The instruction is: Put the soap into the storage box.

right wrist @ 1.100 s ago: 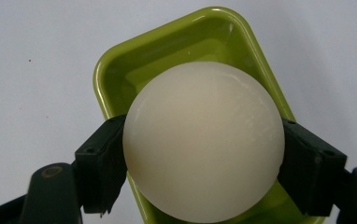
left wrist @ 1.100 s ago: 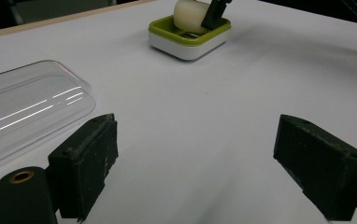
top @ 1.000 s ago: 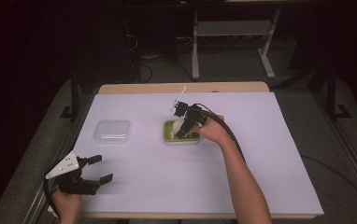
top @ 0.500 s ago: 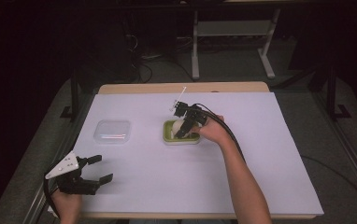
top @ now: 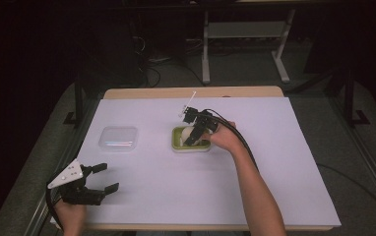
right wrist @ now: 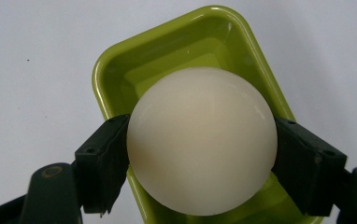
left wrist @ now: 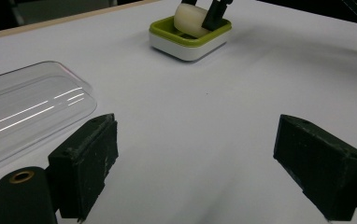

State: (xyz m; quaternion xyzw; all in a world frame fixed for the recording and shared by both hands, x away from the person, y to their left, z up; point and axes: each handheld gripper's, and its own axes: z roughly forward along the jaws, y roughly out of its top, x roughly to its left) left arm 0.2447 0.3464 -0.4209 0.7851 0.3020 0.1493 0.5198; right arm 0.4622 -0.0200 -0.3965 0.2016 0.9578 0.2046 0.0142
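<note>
Right gripper (top: 192, 135) has its jaws clamped on a cream soap bar (right wrist: 202, 140), one pad on each side of it. In the left gripper view the bar (left wrist: 191, 19) looks like a stubby rounded cylinder, tilted, its low end at or just above the floor of the green soap dish (top: 178, 145); contact there is hard to call. The dish sits mid-table on the white sheet (top: 284, 162), and everything else is placed from it. The clear plastic lid (top: 118, 137) lies well to the left of the dish, flat. The left gripper (top: 100, 179) hovers nearer the person than the dish, down at the left corner, jaws wide apart with nothing between them.

Judged step: seating the bar in the dish, or lifting it out; the frames can't decide.

Doing it well:
- Keep the squeeze even; the bar is smooth and rounded and could squirt out sideways.
- Move straight up or down over the dish so the bar misses the rim.
- If placing, level the bar first, and release only once it rests on the floor.
- The dish looks light and may drag along; the idle gripper could steady its near wall.
</note>
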